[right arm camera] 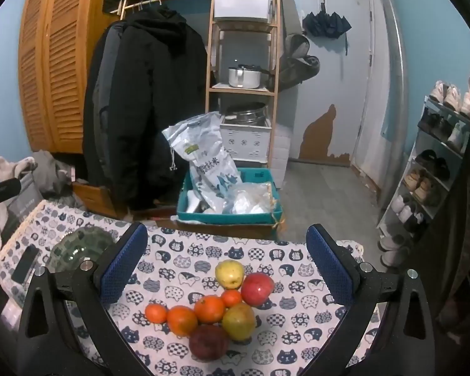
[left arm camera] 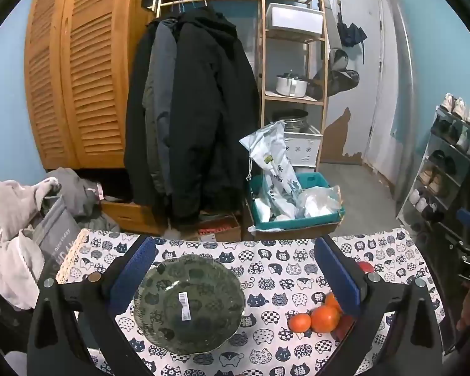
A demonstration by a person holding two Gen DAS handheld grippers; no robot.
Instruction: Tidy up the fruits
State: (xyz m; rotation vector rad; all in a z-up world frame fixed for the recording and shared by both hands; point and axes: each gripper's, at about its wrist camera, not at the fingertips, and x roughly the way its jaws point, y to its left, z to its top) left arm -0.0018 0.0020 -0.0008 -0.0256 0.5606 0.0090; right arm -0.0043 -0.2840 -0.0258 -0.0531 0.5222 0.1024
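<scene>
Left gripper: fingers spread wide, holding nothing, above green glass plate in lower centre of left wrist frame. Barcode sticker on plate. Plate rests on cat-print cloth covering counter.

Right gripper: fingers wide apart, holding nothing, over fruit cluster in lower centre of right wrist frame. Cluster: yellow apple, red apple, four oranges, yellow-green pear, dark red fruit, mostly touching. Same plate at left edge, well apart from fruit.
</scene>
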